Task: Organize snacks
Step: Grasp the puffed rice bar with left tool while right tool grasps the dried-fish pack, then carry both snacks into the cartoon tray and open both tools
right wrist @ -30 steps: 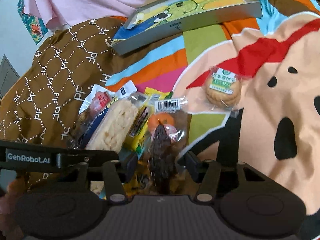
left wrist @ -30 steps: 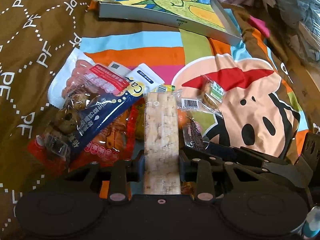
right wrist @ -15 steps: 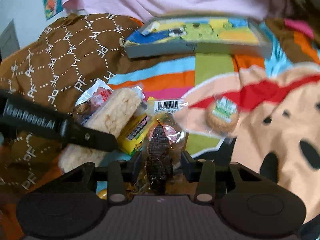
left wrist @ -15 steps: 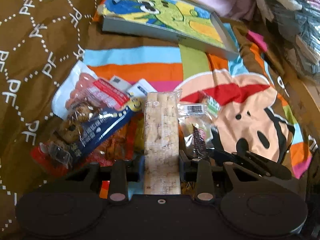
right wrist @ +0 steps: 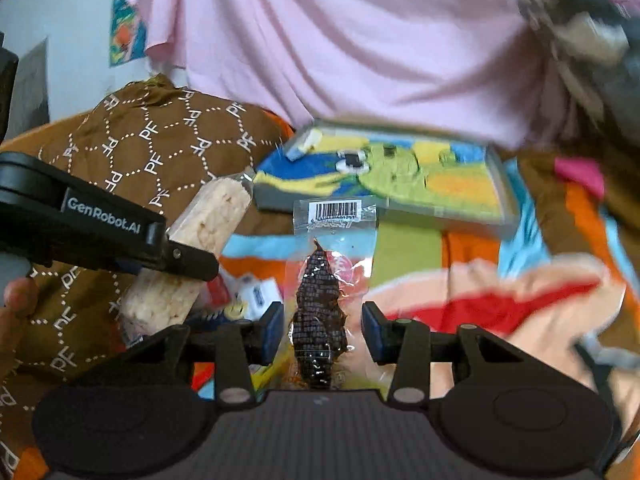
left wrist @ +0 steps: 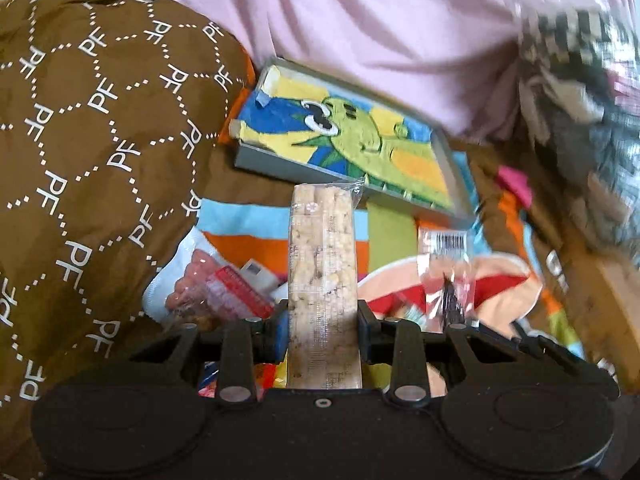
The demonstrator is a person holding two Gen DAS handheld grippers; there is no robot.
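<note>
My left gripper is shut on a long pale rice-cracker bar in clear wrap and holds it up off the bed. The right wrist view shows that gripper and the bar at the left. Between the blue pads of my right gripper a clear packet with a dark snack stands upright, lifted, its barcode end up. The same packet hangs right of the bar in the left wrist view. Ahead lies a grey tray with a green cartoon picture inside.
The remaining snack packets, a sausage pack among them, lie low on the striped cartoon blanket. A brown patterned cover rises at the left. Pink cloth hangs behind the tray. A person's fingertip shows at the left edge.
Both grippers have risen with their snacks, and the views tipped up toward the tray and pink cloth. The right jaws narrowed on the dark snack packet. The round biscuit pack dropped out of view.
</note>
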